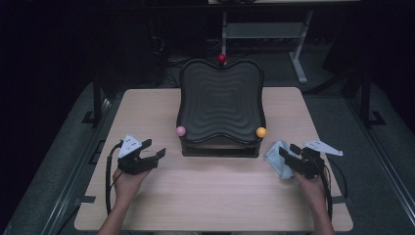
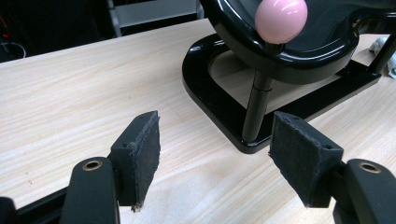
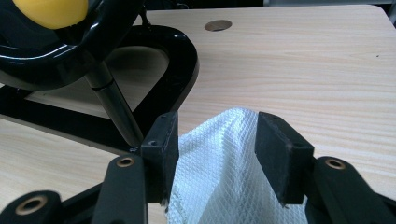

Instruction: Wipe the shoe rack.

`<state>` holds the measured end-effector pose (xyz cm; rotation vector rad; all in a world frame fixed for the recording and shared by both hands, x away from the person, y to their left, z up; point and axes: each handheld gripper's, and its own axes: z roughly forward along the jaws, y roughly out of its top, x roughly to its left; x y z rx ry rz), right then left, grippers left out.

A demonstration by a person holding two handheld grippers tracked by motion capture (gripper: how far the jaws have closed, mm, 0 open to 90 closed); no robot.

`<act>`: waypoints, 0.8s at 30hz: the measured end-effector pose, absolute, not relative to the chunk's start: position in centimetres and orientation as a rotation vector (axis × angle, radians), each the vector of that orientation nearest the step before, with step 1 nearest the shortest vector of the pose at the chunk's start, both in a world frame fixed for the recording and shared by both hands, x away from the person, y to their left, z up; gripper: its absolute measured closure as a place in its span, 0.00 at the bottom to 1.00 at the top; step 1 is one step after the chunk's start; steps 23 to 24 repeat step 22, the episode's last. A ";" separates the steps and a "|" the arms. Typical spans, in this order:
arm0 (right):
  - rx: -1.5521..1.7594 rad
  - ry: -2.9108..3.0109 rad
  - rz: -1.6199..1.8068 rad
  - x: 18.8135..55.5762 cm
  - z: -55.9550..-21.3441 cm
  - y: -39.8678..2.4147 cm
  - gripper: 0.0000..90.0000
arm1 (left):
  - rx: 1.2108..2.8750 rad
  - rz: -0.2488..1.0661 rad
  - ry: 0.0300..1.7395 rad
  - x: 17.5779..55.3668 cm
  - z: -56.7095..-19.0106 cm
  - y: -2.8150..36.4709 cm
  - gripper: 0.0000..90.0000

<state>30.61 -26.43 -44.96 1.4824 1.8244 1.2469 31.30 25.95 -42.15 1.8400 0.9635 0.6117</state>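
The right gripper (image 1: 288, 155) has a white cloth (image 3: 224, 172) between its two pads. The cloth lies on the wooden table (image 1: 220, 191), just beside the front right corner of the black wavy tray (image 1: 221, 100), near the yellow ball (image 1: 261, 132). The left gripper (image 1: 152, 152) is wide apart and holds nothing. It rests near the pink ball (image 2: 281, 19) at the tray's front left corner.

Each hand carries a matte black two-jaw gripper: left gripper (image 1: 152, 152), right gripper (image 1: 288, 150). A grey three-cornered plate (image 1: 129, 145) with small dark dots tops each body. A black cable (image 1: 108, 171) loops rearward from each. The jaw pads (image 2: 145, 151) are dark, rough, fraying at the edges; brass-ringed screw holes (image 2: 92, 164) sit behind them.
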 end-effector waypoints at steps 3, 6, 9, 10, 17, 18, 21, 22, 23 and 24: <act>1.480 1.826 1.250 30.6 -44.9 -26.4 0.54 | 1.844 0.606 0.970 31.2 -42.4 26.2 0.37; 1.477 1.828 1.250 30.5 -44.9 -26.4 0.54 | 1.841 0.604 0.980 31.1 -42.5 26.5 0.36; 1.479 1.832 1.247 30.5 -44.9 -26.4 0.54 | 1.837 0.602 0.987 31.1 -42.7 26.7 0.36; 1.479 1.835 1.245 30.5 -44.9 -26.4 0.53 | 1.839 0.603 0.985 31.0 -42.7 26.7 0.36; 1.479 1.842 1.247 30.4 -44.9 -26.4 0.52 | 1.839 0.606 0.989 30.7 -42.9 26.8 0.35; 1.479 1.843 1.249 30.4 -44.9 -26.4 0.51 | 1.841 0.606 0.989 30.7 -43.0 26.8 0.35; 1.474 1.847 1.253 30.3 -44.8 -26.4 0.50 | 1.843 0.601 0.989 30.8 -43.1 26.6 0.34; 1.469 1.851 1.253 30.3 -44.8 -26.4 0.50 | 1.845 0.601 0.988 30.8 -43.1 26.6 0.34; 1.469 1.851 1.253 30.3 -44.8 -26.4 0.50 | 1.845 0.601 0.988 30.8 -43.1 26.6 0.34; 1.469 1.851 1.253 30.3 -44.8 -26.4 0.50 | 1.845 0.601 0.988 30.8 -43.1 26.6 0.34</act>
